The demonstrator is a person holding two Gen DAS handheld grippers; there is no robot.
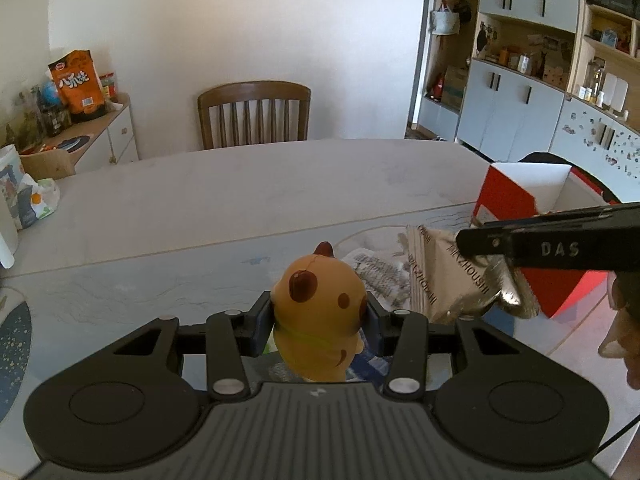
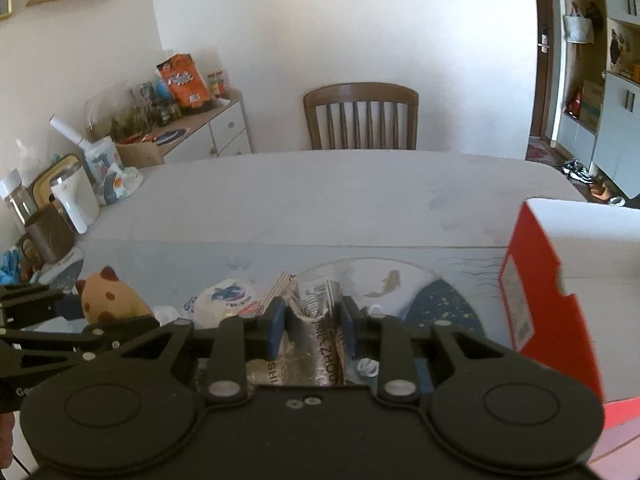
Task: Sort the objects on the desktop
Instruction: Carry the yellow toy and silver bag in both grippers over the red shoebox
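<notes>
Table (image 1: 240,184) is lying wide and bare toward the chair (image 1: 254,114). Left gripper (image 1: 319,316) is squeezing the yellow toy (image 1: 318,308); right gripper (image 2: 312,326) is pinching the silver packet (image 2: 316,340) beside the red box (image 2: 536,280).

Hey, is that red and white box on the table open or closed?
Open: the red and white box shows its white inside and no lid on top.

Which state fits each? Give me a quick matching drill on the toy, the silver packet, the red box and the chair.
Things:
1. spotted yellow toy
2. silver snack packet
3. red and white box
4. wooden chair

States:
A. open-topped, at the table's right
B. pinched in the right gripper
C. behind the table's far edge
D. clamped in the left gripper

Pairs: 1-D, 2-B, 3-A, 4-C
</notes>
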